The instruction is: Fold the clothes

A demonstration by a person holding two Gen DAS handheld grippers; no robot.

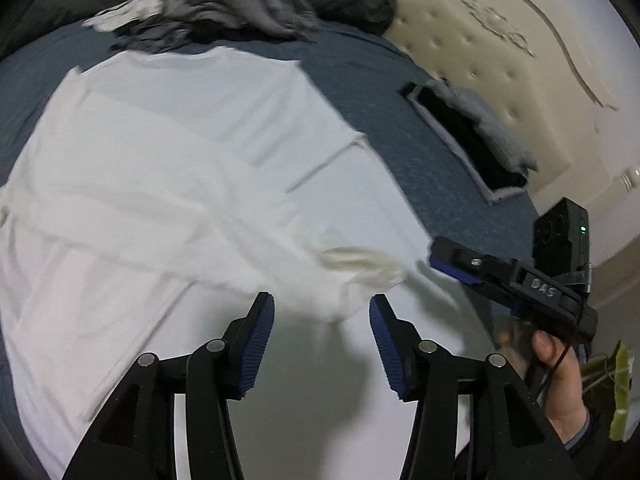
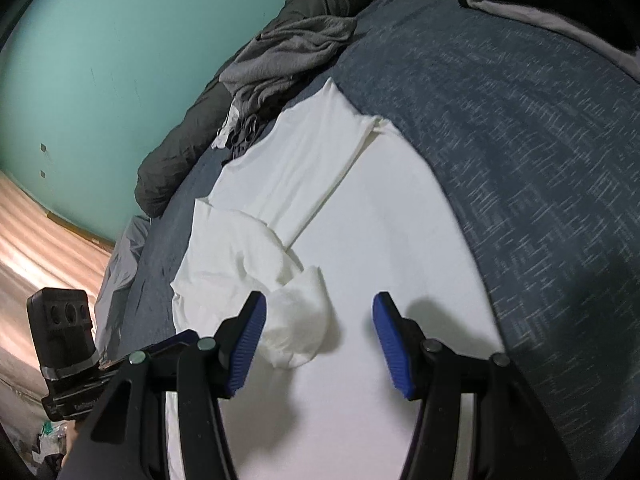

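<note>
White cotton long-sleeved shirt (image 1: 168, 152) spread on blue woven bedspread (image 2: 520, 160).
Left gripper (image 1: 322, 312) and right gripper (image 2: 320, 312) both gape apart, holding nothing.

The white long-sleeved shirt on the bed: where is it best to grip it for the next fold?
Probably the white shirt at the bunched sleeve cuff, coming from above: it stands raised off the flat body, just ahead of the open right gripper.
</note>
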